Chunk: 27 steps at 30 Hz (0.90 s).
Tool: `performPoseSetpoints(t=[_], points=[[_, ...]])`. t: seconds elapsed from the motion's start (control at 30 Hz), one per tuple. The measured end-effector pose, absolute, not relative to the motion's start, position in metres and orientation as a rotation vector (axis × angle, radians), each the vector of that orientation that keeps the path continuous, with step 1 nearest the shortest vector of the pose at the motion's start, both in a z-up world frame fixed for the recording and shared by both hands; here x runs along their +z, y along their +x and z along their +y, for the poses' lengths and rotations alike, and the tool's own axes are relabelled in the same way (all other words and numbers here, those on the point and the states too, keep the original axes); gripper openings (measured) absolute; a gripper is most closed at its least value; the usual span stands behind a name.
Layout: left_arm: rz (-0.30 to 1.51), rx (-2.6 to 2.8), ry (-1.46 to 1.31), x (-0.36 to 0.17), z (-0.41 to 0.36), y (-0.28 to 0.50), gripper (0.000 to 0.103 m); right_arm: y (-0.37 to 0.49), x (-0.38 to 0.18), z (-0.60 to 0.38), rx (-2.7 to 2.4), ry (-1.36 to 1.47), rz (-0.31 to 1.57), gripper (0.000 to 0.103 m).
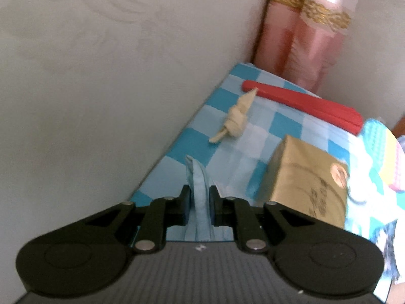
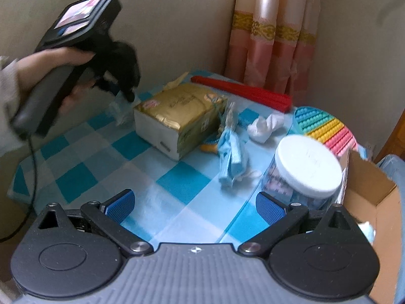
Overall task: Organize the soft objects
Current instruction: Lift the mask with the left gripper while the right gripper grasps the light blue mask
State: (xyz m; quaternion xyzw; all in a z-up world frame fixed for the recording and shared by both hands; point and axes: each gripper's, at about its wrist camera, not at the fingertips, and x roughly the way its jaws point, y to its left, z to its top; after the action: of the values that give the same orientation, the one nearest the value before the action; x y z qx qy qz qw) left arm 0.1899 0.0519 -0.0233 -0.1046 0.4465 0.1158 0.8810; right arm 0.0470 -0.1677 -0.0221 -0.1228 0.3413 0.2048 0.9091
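Pickup step: left gripper [image 1: 199, 202] is clamped on a crumpled pale-blue cloth [image 1: 200, 185], right gripper [image 2: 195, 204] gapes empty; next comes carrying it to the cardboard box [image 2: 372, 190].

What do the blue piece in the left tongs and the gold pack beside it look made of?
Blue piece: thin, matte, soft sheet, probably non-woven fabric or tissue; it bunches into pleats where the left tongs pinch it.
Gold pack: glossy plastic film wrap; it shows sheen and wrinkles, with a white end panel. Likely tissues inside, though unconfirmed.
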Motion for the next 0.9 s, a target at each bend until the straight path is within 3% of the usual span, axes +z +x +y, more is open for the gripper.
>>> performPoseSetpoints(t=[0.17,0.6,0.9], points=[[0.932,0.205,-0.214,-0.019,0.052,0.168,0.013,0.064,-0.013,-0.165,0.415,-0.275,0.677,0.101],[0.921,0.136,-0.199,-0.02,0.044,0.141,0.013,0.13,-0.026,-0.15,0.407,-0.36,0.701,0.064],[0.927,0.108,-0.195,-0.022,0.044,0.139,0.013,0.162,-0.052,-0.135,0.347,-0.405,0.786,0.051]])
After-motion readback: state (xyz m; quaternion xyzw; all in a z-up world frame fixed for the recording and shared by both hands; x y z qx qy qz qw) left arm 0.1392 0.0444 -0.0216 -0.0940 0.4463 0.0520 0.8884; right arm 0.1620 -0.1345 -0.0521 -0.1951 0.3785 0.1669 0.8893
